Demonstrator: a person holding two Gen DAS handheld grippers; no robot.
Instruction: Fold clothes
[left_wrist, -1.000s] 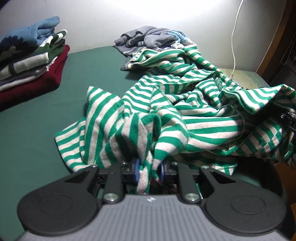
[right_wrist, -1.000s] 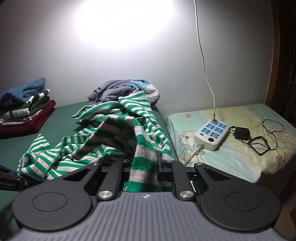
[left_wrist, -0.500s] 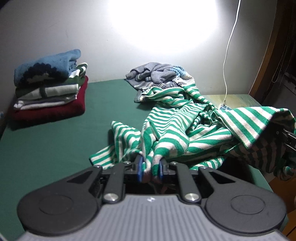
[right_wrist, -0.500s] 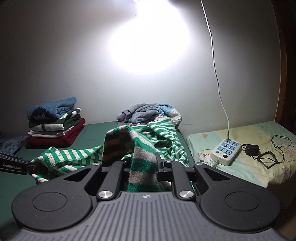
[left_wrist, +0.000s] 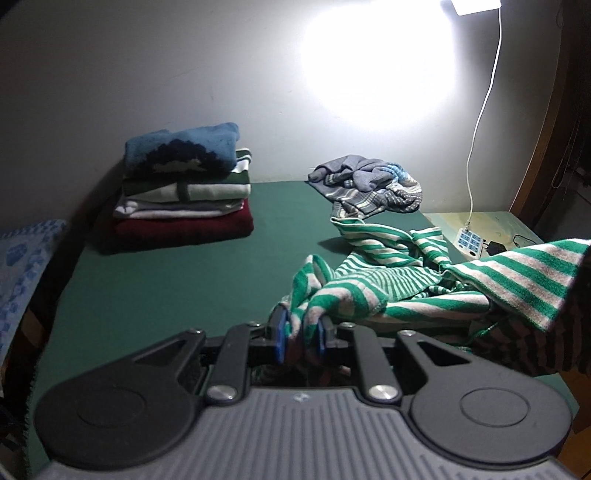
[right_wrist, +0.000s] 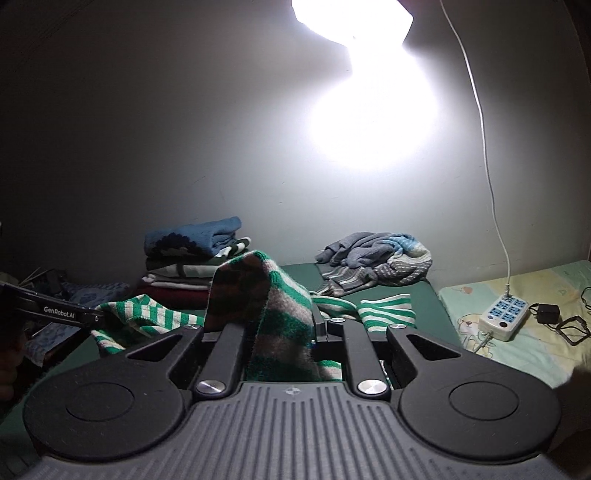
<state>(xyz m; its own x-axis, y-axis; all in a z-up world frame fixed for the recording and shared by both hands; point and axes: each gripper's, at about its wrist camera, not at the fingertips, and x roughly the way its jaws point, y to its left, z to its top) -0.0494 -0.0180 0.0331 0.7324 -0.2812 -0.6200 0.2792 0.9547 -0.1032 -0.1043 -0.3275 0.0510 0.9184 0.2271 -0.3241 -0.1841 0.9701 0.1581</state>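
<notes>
Green felt table (left_wrist: 155, 280), both grippers pinching fuzzy striped knit (left_wrist: 406, 291)

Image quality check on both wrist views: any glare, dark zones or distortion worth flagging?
Left wrist view: a blown-out glare patch on the wall; the striped garment and folded stack stay readable; fisheye bends the edges. Right wrist view: the lamp overexposes the top, the left side falls into deep shadow, and cloth drapes over the right gripper.

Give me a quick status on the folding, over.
Left gripper and right gripper both shut on the striped sweater. Sweater bunched, part on the green bed. Nothing in the way.
</notes>
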